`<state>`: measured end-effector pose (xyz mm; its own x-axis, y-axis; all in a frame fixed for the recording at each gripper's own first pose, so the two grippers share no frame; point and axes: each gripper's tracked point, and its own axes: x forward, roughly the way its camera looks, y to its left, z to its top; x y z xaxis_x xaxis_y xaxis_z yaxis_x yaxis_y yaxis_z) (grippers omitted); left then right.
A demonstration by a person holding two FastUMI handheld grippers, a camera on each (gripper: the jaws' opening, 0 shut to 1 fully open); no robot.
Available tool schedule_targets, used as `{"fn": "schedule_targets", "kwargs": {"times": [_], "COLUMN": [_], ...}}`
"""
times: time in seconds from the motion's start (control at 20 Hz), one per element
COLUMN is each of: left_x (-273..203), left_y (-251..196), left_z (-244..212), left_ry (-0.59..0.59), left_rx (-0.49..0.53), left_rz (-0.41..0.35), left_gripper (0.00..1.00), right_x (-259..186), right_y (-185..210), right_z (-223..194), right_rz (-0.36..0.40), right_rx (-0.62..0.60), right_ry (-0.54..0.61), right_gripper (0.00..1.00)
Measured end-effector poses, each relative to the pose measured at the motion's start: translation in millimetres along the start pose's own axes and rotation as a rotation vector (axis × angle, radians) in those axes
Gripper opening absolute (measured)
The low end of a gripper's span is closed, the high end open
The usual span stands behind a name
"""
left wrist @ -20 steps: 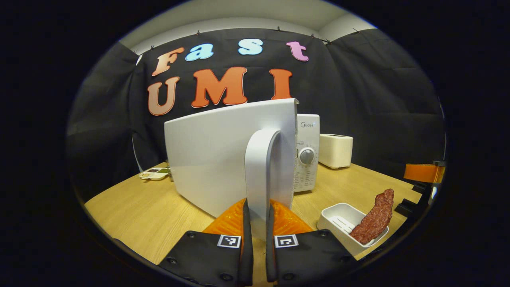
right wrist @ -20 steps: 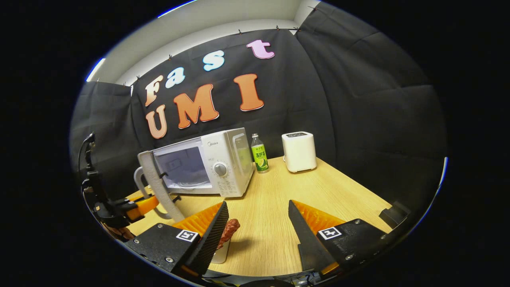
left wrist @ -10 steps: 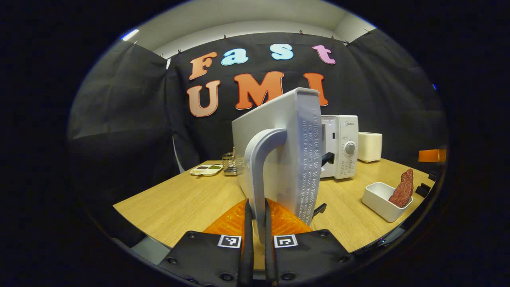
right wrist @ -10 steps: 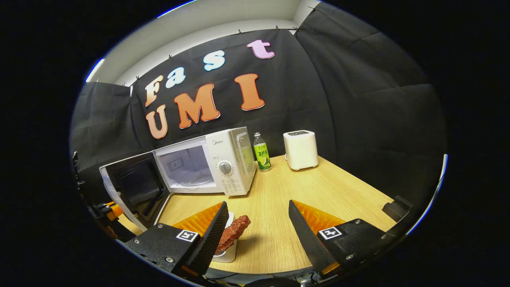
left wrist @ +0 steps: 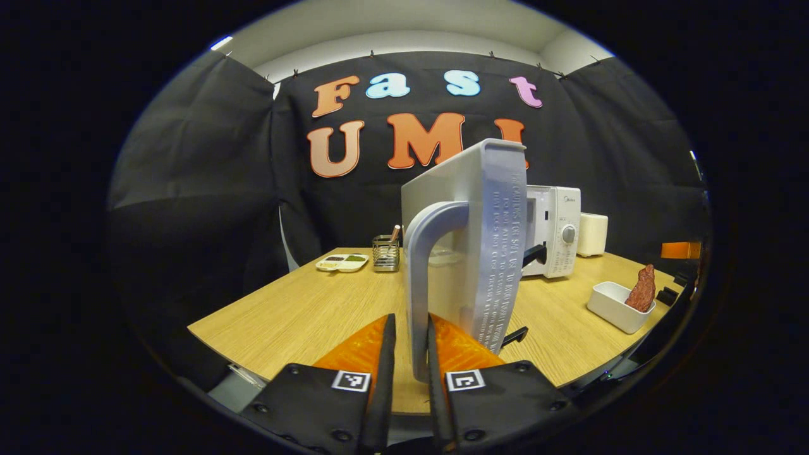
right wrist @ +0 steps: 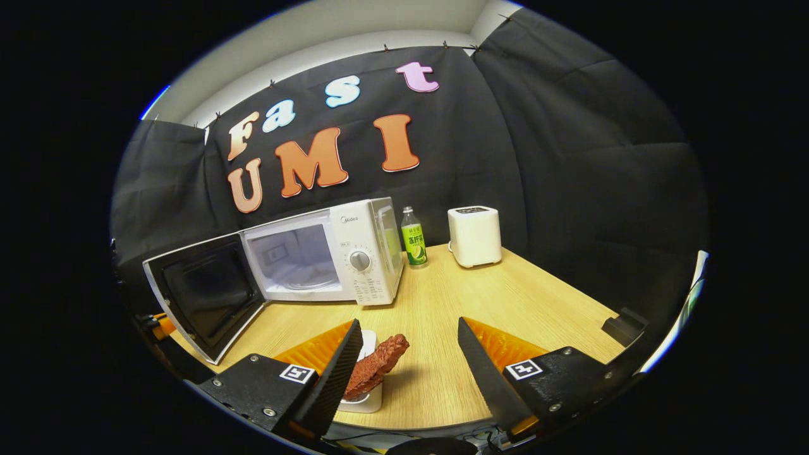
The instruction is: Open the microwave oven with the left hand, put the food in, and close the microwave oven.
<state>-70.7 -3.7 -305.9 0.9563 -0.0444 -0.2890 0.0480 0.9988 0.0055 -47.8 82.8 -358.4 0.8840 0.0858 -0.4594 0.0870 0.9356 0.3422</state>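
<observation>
A: Left gripper (left wrist: 409,373)?
B: Fingers flank the door handle (left wrist: 422,278), which rises straight up from between them. They look a touch slack; can't tell if both pads press.
A: Beyond the fingers?
B: Door (left wrist: 471,246) edge-on, just past the tips, swung wide. Microwave (left wrist: 553,230) body farther off to the right.
A: Right gripper (right wrist: 407,354)?
B: Fingers spread wide, holding nothing. Meat (right wrist: 378,364) sits just inside its left finger, leaning out of a small white tray (right wrist: 365,399) on the table (right wrist: 455,297). Microwave cavity (right wrist: 297,259) lies ahead-left, well apart.
A: Step?
B: Opening looks done; loading is not begun.
A: Next?
B: I'd say the left lets go of the handle, the right shifts left and closes on the tray or meat, then carries it into the cavity, clear of the door.
</observation>
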Motion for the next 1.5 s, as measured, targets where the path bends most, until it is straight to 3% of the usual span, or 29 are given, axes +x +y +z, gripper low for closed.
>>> {"fn": "schedule_targets", "kwargs": {"times": [0.05,0.2,0.25,0.3,0.4,0.45,0.5,0.65,0.75,0.8,0.85,0.9,1.3,1.35,1.5], "left_x": [-3.1,-12.5,-14.1,-14.5,-16.9,-20.0,-21.4,-28.5,-31.0,-32.5,-32.1,-32.1,-20.5,-19.5,-15.6], "left_y": [4.7,22.9,29.7,35.0,50.2,57.8,66.8,88.5,99.8,108.5,116.1,122.3,133.1,133.5,130.6], "left_z": [-1.1,-4.2,-5.1,-4.1,-5.7,-6.3,-7.4,-8.2,-3.2,-1.5,1.0,5.6,11.9,11.2,12.8], "left_ry": [0.002,-0.008,-0.01,-0.007,-0.001,-0.001,0.002,0.005,-0.005,-0.008,-0.012,-0.02,-0.029,-0.026,-0.026], "left_rx": [0.001,0.081,0.098,0.097,0.1,0.107,0.108,0.092,0.058,0.05,0.042,0.034,0.001,0.0,0.004], "left_rz": [-0.002,0.027,0.03,0.032,0.047,0.059,0.076,0.104,0.104,0.121,0.132,0.142,0.162,0.163,0.165], "left_gripper": [0.31,0.61,0.59,0.69,0.61,0.82,0.65,0.65,0.83,0.76,0.77,0.77,0.77,0.77,0.77], "right_x": [-0.4,0.4,1.2,1.6,3.0,3.0,3.6,11.5,17.2,22.5,26.8,31.3,43.8,43.5,43.7], "right_y": [0.2,-0.2,-0.8,-1.2,0.0,1.1,1.2,3.1,9.3,10.9,11.8,10.5,23.2,24.2,24.8], "right_z": [-0.9,-7.4,-9.4,-11.5,-15.0,-16.6,-18.5,-24.5,-26.0,-28.7,-30.1,-33.6,-58.8,-58.5,-60.4], "right_rz": [-0.008,-0.024,-0.03,-0.036,-0.042,-0.044,-0.045,-0.052,-0.038,-0.036,-0.037,-0.044,0.035,0.043,0.056], "right_rx": [-0.006,-0.013,-0.013,-0.013,-0.008,-0.005,-0.002,0.025,0.066,0.086,0.101,0.112,0.417,0.43,0.465], "right_ry": [0.003,0.019,0.026,0.033,0.044,0.048,0.051,0.072,0.087,0.099,0.109,0.124,0.261,0.258,0.259], "right_gripper": [0.94,0.94,0.94,0.94,0.94,0.94,0.94,0.94,0.94,0.94,0.88,0.92,0.52,0.43,0.29]}}
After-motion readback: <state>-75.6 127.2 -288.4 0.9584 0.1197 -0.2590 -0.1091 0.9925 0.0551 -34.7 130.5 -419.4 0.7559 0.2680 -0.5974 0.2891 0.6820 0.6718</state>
